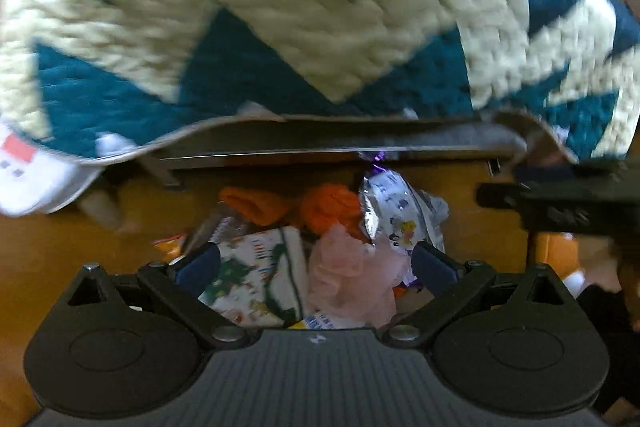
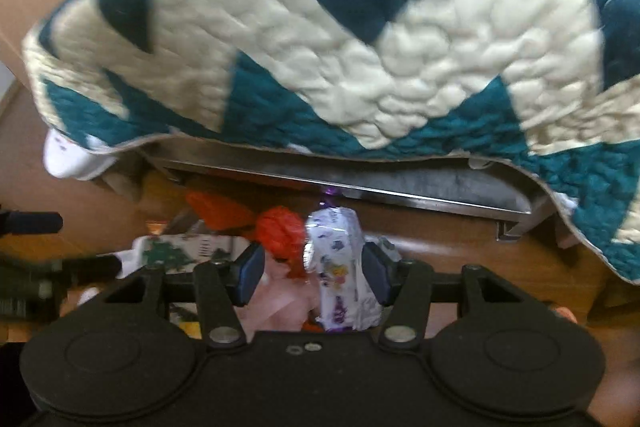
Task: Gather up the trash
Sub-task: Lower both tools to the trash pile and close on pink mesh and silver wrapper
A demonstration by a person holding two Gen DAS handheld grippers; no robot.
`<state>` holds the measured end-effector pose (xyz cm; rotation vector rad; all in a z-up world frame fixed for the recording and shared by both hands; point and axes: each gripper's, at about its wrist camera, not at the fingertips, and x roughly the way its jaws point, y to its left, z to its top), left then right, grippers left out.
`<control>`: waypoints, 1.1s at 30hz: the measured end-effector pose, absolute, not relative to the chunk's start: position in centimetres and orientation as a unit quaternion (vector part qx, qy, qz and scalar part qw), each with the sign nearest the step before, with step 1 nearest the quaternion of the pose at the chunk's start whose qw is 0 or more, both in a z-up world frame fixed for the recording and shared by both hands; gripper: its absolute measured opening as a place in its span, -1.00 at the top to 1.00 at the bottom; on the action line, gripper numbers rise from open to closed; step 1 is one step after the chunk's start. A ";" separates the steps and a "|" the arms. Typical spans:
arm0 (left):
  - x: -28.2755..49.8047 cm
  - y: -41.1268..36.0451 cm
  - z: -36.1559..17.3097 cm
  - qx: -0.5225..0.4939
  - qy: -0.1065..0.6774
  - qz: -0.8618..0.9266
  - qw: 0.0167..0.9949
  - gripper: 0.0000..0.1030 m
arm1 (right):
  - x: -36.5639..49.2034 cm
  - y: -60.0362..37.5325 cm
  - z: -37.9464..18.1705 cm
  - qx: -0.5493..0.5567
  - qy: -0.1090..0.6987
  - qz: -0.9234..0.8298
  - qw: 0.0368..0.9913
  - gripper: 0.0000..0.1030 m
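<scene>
A pile of trash lies on the wooden floor by the bed: a silver and purple foil wrapper (image 1: 394, 211) (image 2: 340, 259), orange crumpled pieces (image 1: 332, 207) (image 2: 280, 231), a pink plastic bag (image 1: 348, 275) (image 2: 280, 299), and a white wrapper with green print (image 1: 256, 275) (image 2: 172, 251). My left gripper (image 1: 316, 267) is wide open above the pile, its jaws on either side of the green-print wrapper and the pink bag. My right gripper (image 2: 314, 271) is partly closed around the foil wrapper and orange piece; its pads (image 2: 374, 271) look close to the wrapper, contact unclear.
A teal and cream quilt (image 1: 320, 27) (image 2: 320, 47) hangs over the bed edge just above the pile. A metal bed rail (image 1: 320, 147) (image 2: 360, 183) runs under it. White cloth (image 1: 36, 175) hangs at left. The other gripper shows at each view's edge (image 1: 560, 203) (image 2: 32, 267).
</scene>
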<state>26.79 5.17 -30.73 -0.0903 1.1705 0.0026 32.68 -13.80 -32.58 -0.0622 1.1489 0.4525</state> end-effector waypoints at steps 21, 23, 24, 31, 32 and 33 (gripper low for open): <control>31.0 2.1 -48.2 -0.026 0.627 -0.044 0.777 -0.98 | 39.0 -10.7 -49.5 -0.038 0.593 0.191 0.781 -0.05; 31.0 2.2 -48.8 -0.030 0.632 -0.045 0.773 -0.92 | 39.2 -10.6 -50.1 -0.037 0.595 0.190 0.780 -0.05; 31.0 2.2 -49.1 -0.032 0.634 -0.049 0.771 -0.84 | 39.2 -10.5 -50.3 -0.036 0.595 0.191 0.780 -0.06; 31.4 2.1 -50.2 -0.042 0.641 -0.051 0.765 -0.18 | 39.4 -10.2 -50.5 -0.020 0.588 0.185 0.787 -0.08; 31.5 2.2 -50.5 -0.044 0.643 -0.050 0.763 -0.14 | 39.6 -10.4 -50.4 -0.002 0.585 0.182 0.790 -0.08; 31.4 2.2 -50.5 -0.049 0.642 -0.050 0.763 -0.05 | 39.8 -10.7 -50.1 0.020 0.585 0.181 0.790 -0.08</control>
